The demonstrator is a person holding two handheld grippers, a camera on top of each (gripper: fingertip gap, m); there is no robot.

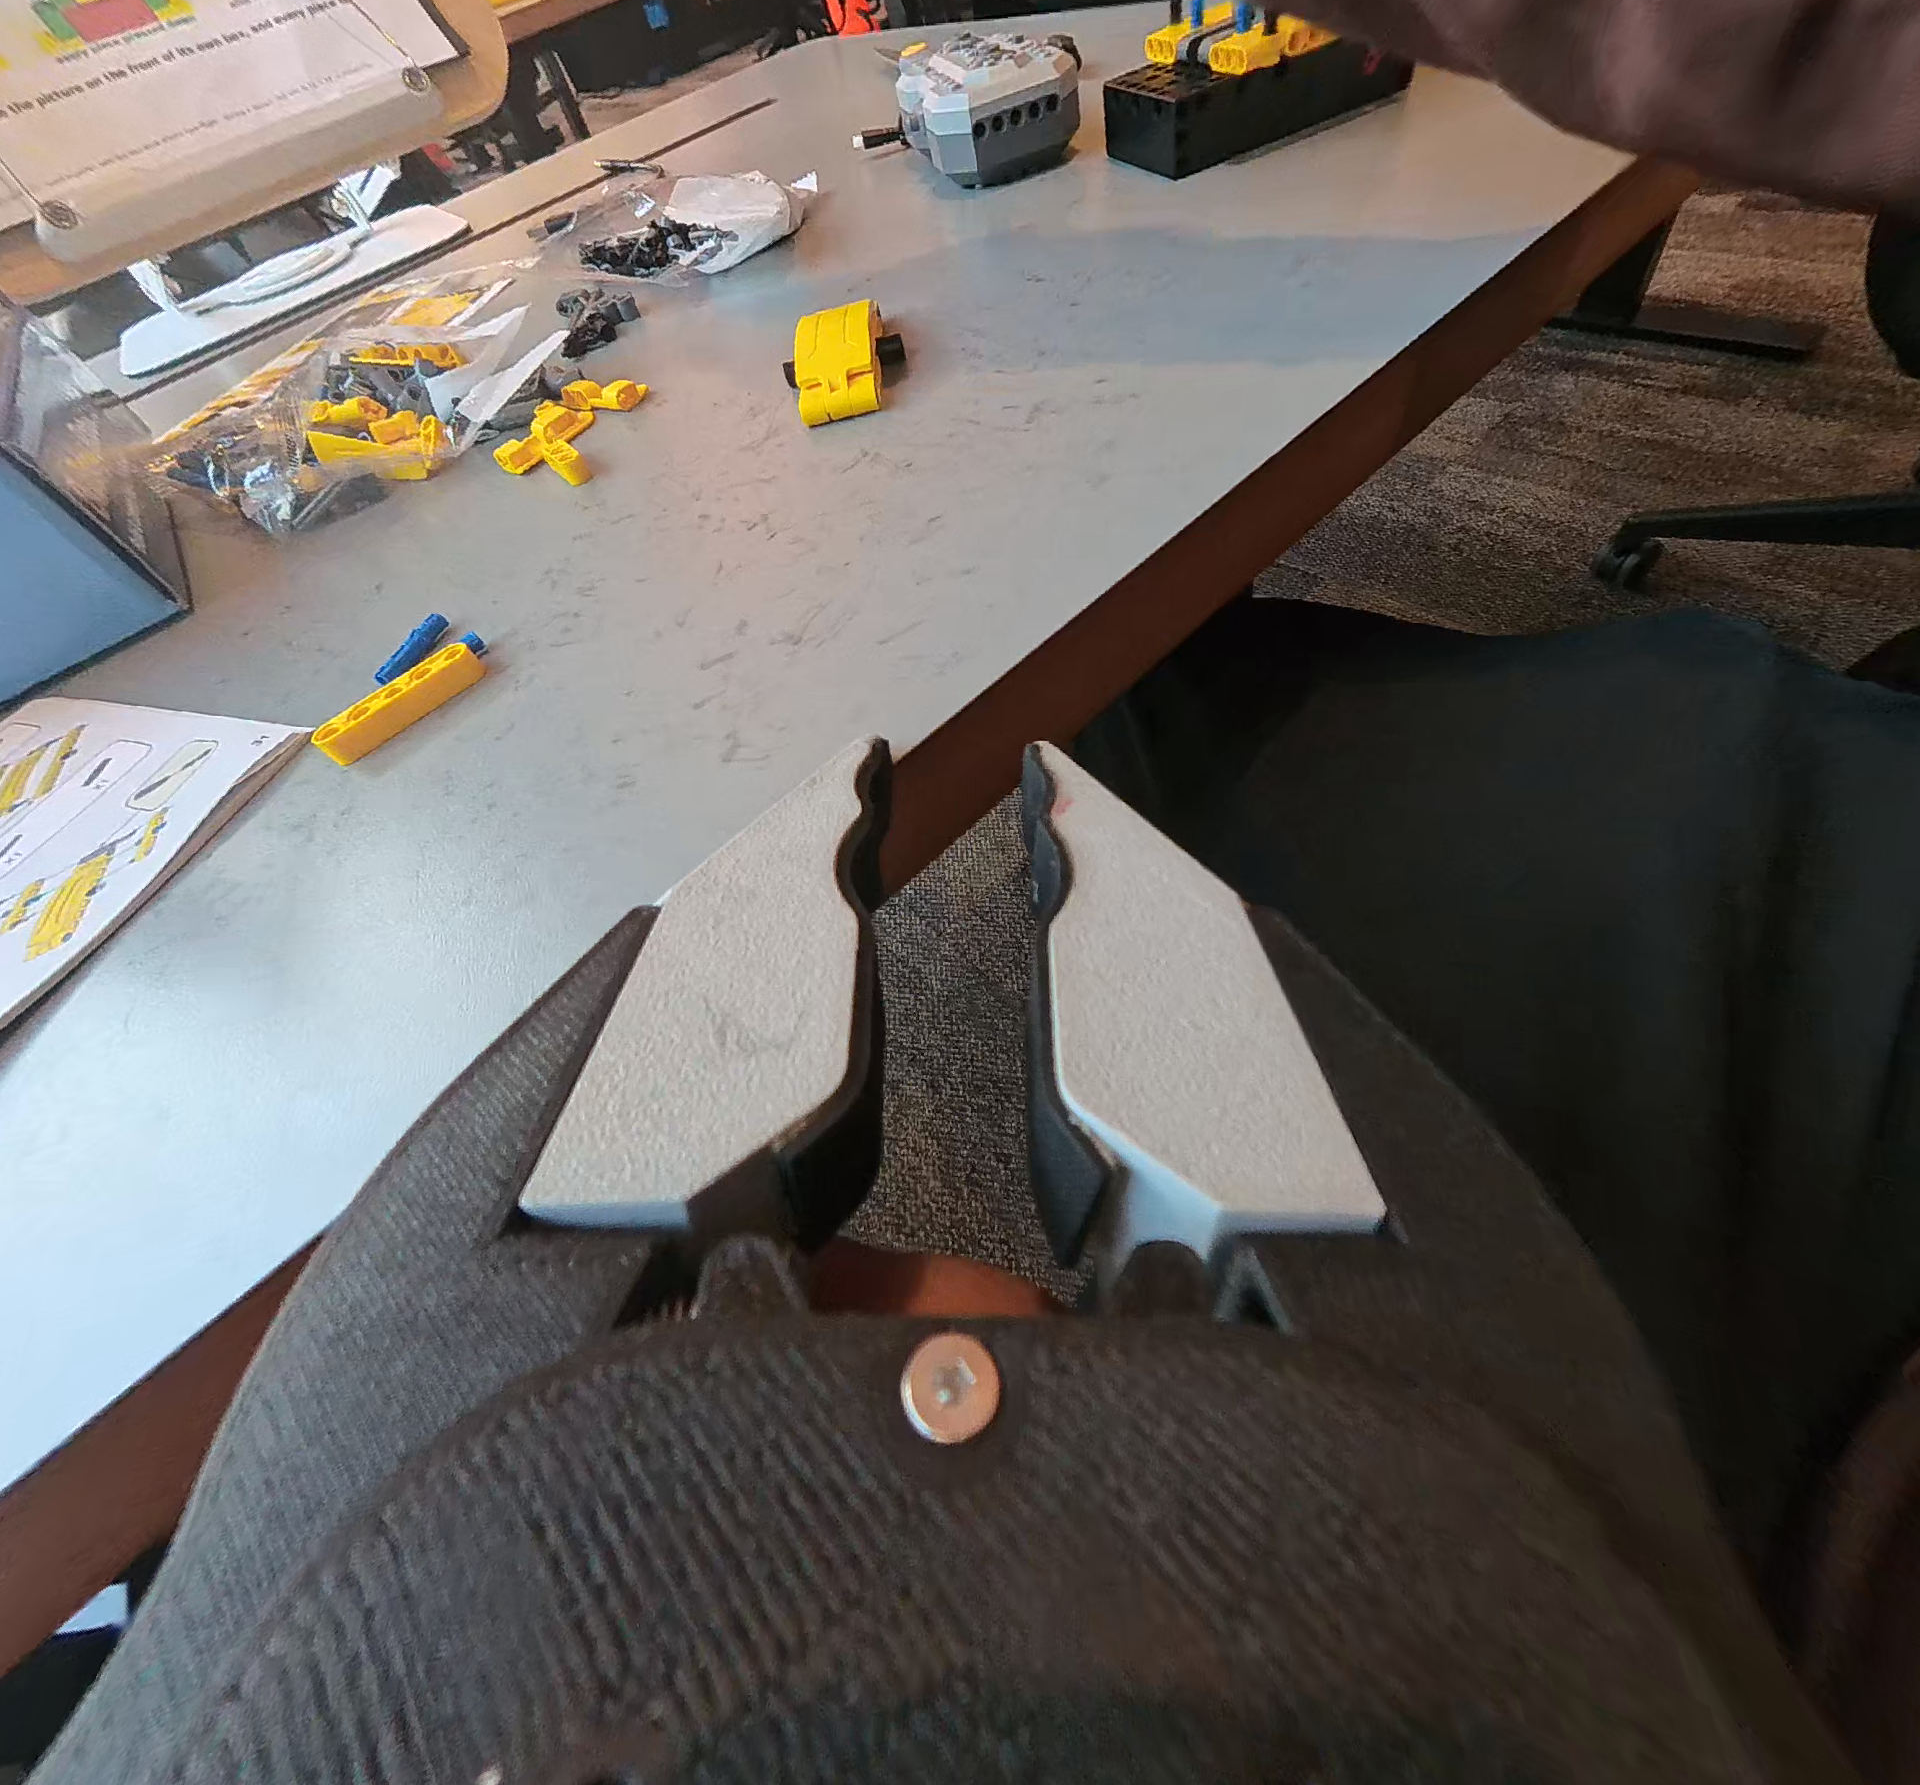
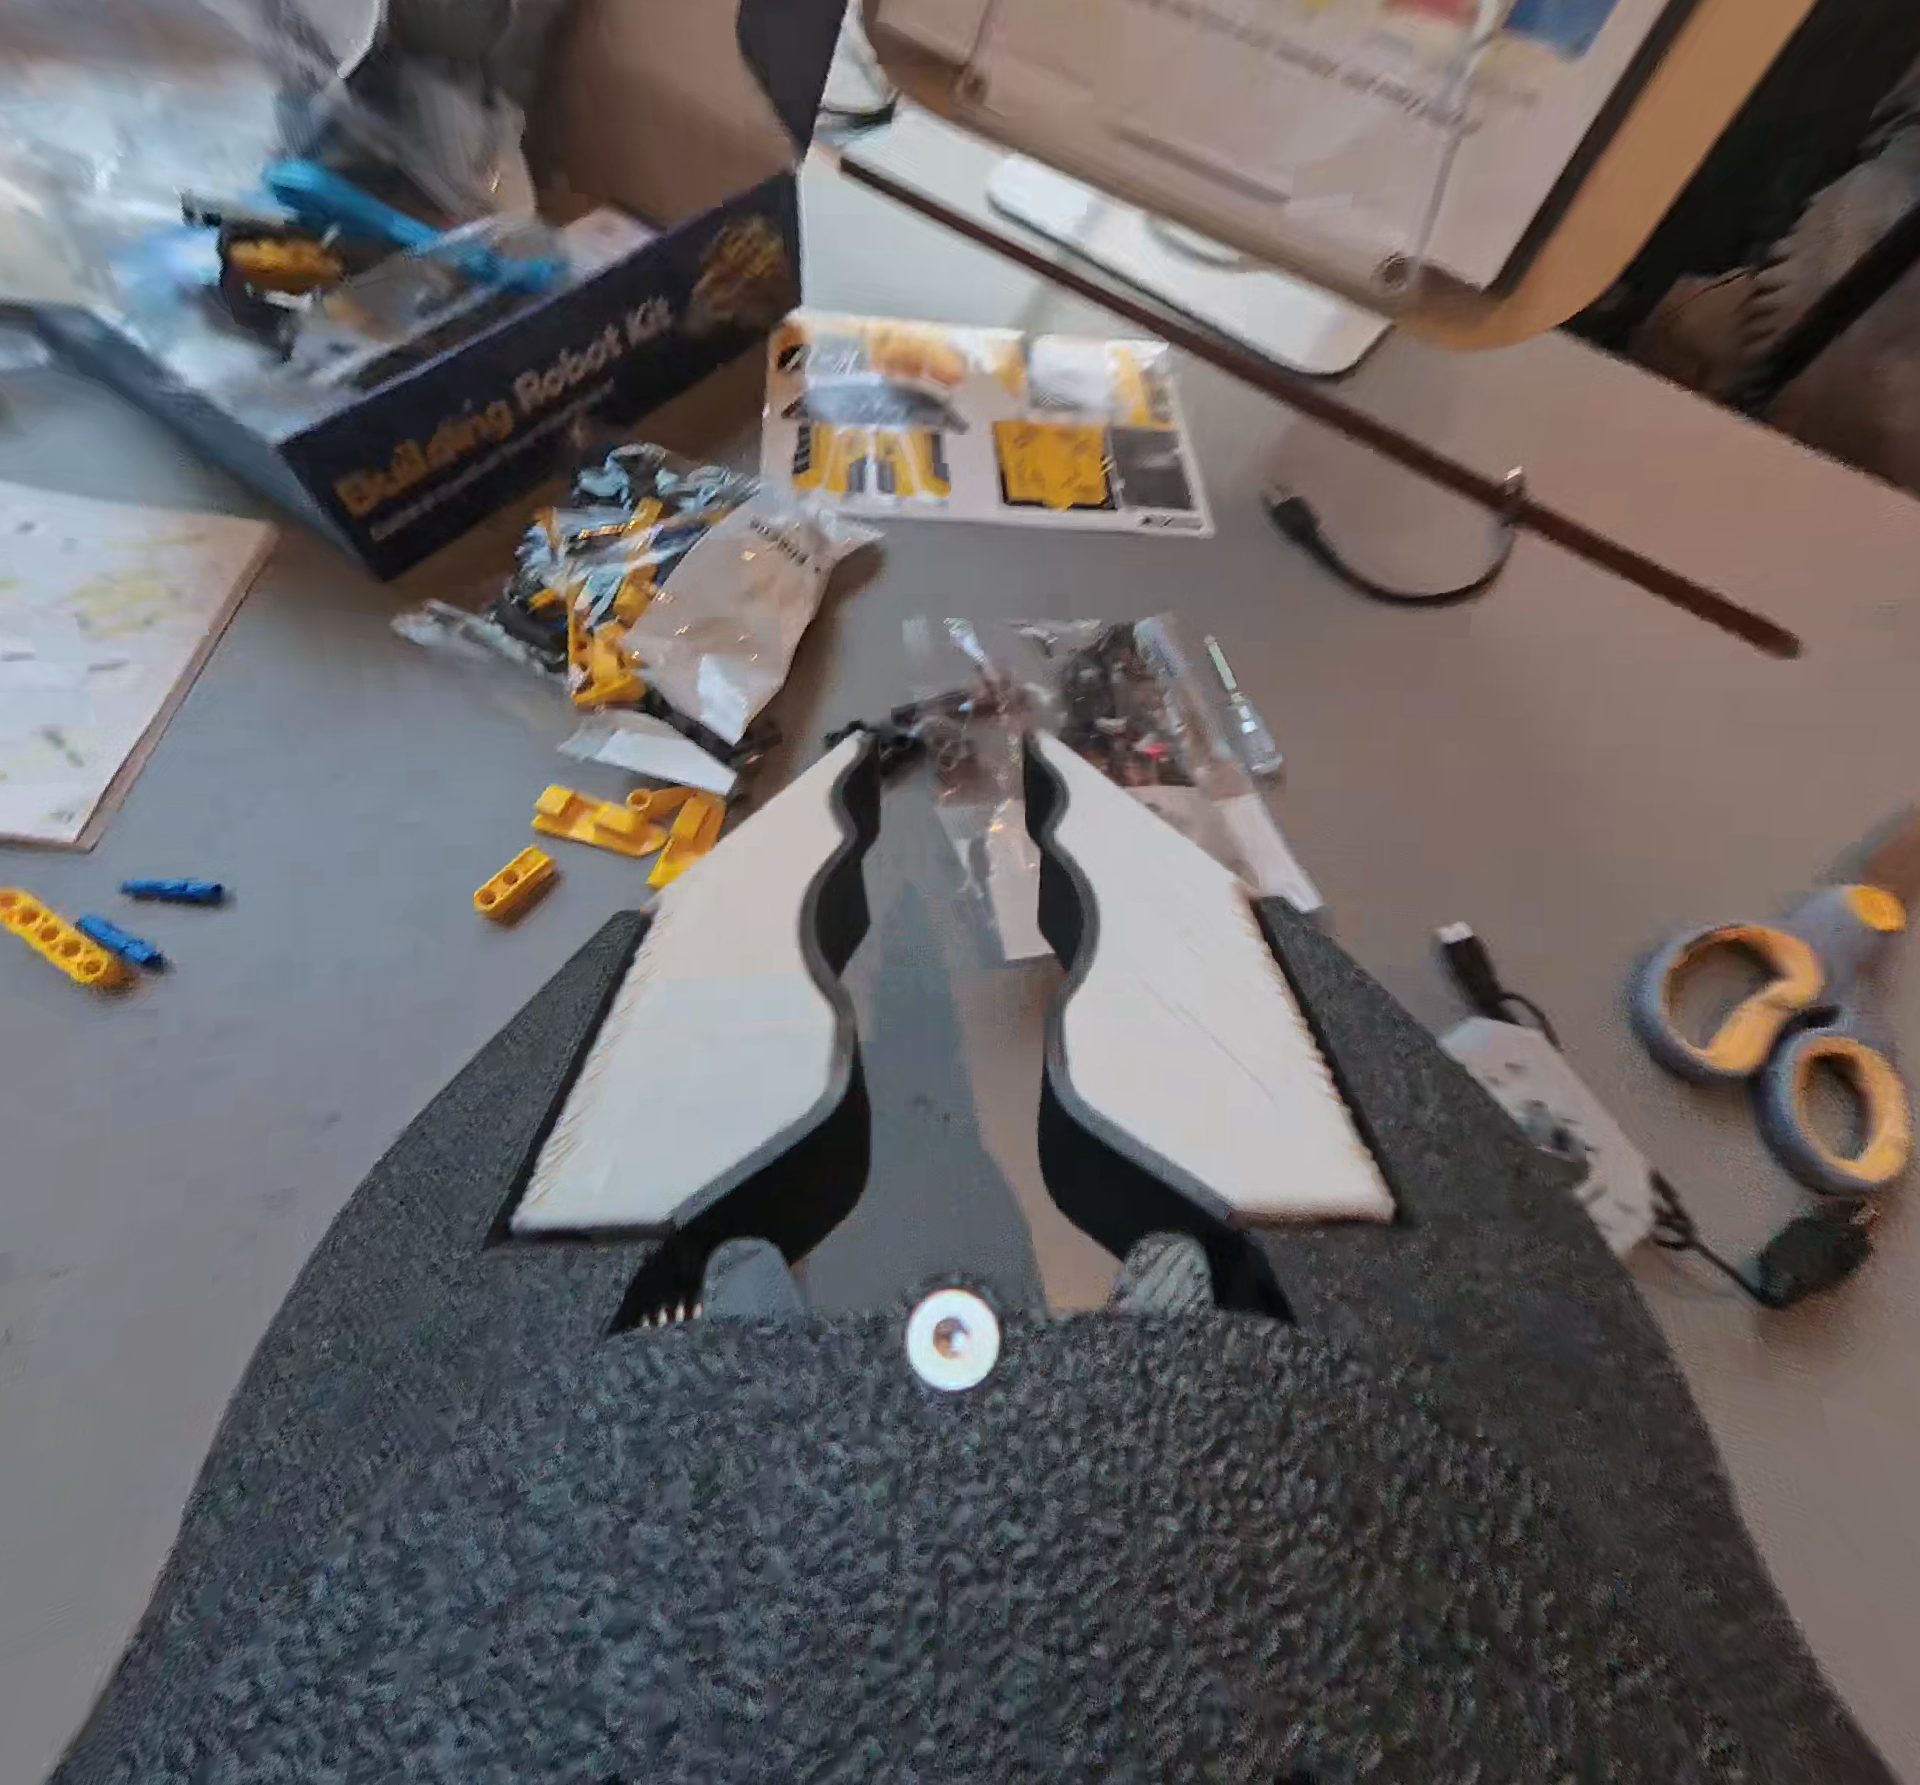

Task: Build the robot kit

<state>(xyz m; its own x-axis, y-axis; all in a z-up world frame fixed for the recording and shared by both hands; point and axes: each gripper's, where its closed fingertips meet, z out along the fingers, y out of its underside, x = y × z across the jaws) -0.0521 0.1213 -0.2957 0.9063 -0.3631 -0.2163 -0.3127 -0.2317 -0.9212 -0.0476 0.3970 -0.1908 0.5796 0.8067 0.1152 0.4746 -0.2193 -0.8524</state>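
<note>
The left claw [image 1: 956, 779] hangs empty, fingers apart, over the grey table's [image 1: 935, 488] edge, carpet [image 1: 1558, 416] beyond. The right claw [image 2: 948, 769], likewise parted and empty, hovers above the table just short of a clear bag [image 2: 1049, 707].

A grey table [image 1: 1039, 447] with brown edge stands on grey carpet [image 1: 1662, 385].

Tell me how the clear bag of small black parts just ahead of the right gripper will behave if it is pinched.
The clear bag looks thin and crinkled, so probably floppy. Its loose contents would likely shift. The glossy film may slip between the right gripper fingers.
</note>
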